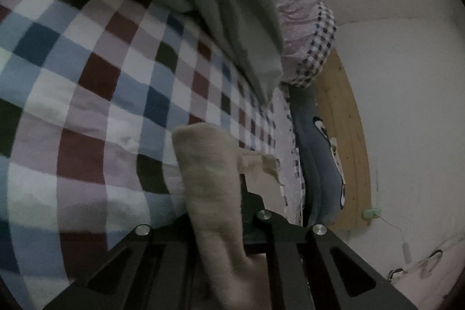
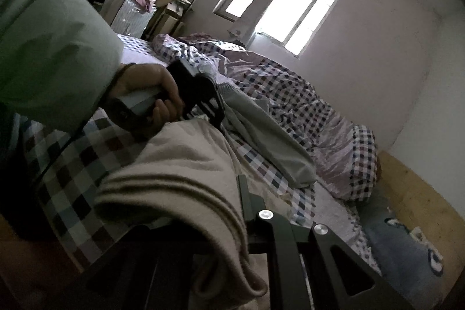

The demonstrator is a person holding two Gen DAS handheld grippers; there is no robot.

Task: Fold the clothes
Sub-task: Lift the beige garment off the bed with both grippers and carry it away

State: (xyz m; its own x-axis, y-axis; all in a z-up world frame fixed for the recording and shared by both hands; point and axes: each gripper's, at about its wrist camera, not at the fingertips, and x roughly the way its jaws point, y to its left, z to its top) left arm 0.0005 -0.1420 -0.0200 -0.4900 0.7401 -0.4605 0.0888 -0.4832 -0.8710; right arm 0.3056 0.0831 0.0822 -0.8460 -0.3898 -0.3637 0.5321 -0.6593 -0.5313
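Hiding both fingertips, beige garment (image 1: 212,182) pinched by left gripper (image 1: 241,164), right gripper (image 2: 241,193).

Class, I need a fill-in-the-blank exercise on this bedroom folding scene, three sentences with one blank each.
1. The left claw is shut on a ____ cloth.
2. The bedsheet has a ____ pattern.
3. Daylight enters through the ____ in the wall.

Missing words: beige; checked; window
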